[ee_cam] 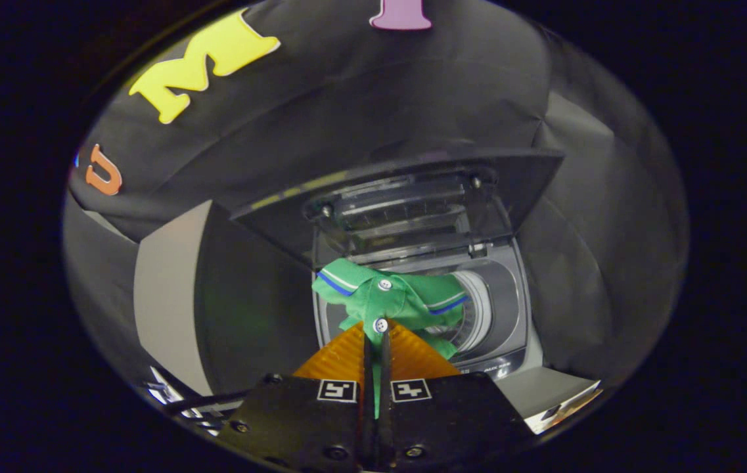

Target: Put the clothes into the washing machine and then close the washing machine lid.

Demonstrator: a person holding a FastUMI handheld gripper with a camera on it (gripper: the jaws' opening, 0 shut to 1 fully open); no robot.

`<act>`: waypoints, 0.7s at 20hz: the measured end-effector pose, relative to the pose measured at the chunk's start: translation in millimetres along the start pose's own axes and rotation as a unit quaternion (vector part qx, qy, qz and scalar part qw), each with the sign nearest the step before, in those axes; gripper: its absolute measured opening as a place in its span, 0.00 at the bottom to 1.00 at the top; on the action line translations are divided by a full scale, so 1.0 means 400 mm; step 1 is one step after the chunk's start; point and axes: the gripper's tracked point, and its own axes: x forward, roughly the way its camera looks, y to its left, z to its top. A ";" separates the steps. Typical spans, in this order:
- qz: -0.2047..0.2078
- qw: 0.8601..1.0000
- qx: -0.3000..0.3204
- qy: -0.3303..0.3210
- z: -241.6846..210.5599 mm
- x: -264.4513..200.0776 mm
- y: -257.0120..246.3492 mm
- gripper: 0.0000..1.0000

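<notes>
Between the two fingers, the gripper (376,335) has them pressed together on a fold of the green shirt (391,303), pinching it right at the placket (one white button sits just at the fingertips, another a little farther on). And the shirt hangs bunched over the open mouth of the washing machine (511,309), its striped collar spreading left and right, with the drum's pale ring showing beyond it on the right. Farther back, the lid (412,197) stands raised and tilted over the opening, its clear window catching the light. Black cloth wall (360,98) rises behind the machine.
</notes>
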 end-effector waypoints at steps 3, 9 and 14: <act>-0.003 1.000 0.004 0.002 -0.014 0.081 -0.041 0.06; -0.030 0.999 0.012 -0.008 -0.020 0.198 -0.122 0.06; -0.034 0.999 0.017 -0.006 -0.033 0.223 -0.131 0.08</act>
